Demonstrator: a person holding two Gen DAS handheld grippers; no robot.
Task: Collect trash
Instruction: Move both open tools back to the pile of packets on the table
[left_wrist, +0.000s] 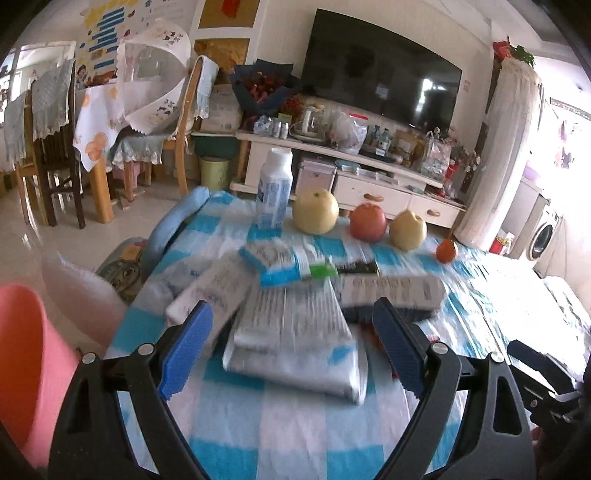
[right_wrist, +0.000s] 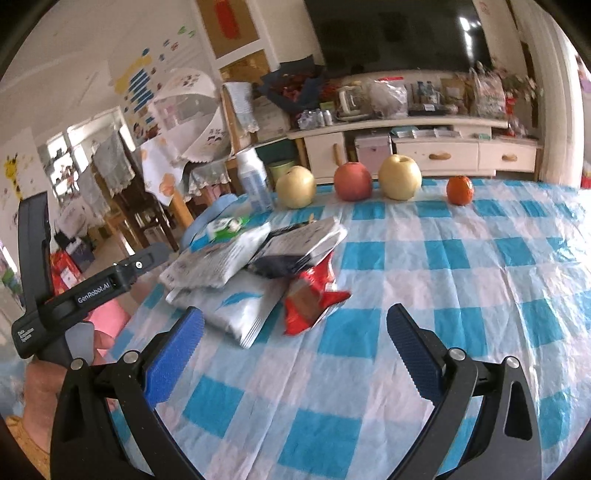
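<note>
A heap of empty wrappers lies on the blue-and-white checked tablecloth (left_wrist: 295, 435): silver-grey packets (left_wrist: 295, 332), a blue-edged packet with a green bit (left_wrist: 280, 264), and a grey box-like pack (left_wrist: 391, 291). In the right wrist view the same heap (right_wrist: 255, 254) includes a red crumpled wrapper (right_wrist: 310, 302). My left gripper (left_wrist: 291, 347) is open, its jaws either side of the nearest silver packet, not gripping. My right gripper (right_wrist: 295, 350) is open and empty, just in front of the red wrapper. The left gripper's body (right_wrist: 96, 284) shows at the left.
A pink bin (left_wrist: 26, 369) with a clear liner stands off the table's left edge. A white bottle (left_wrist: 275, 188), two pears (left_wrist: 316, 210), an apple (left_wrist: 368, 222) and a small orange (left_wrist: 447, 251) line the far edge. Chairs and a TV cabinet (left_wrist: 369, 173) stand beyond.
</note>
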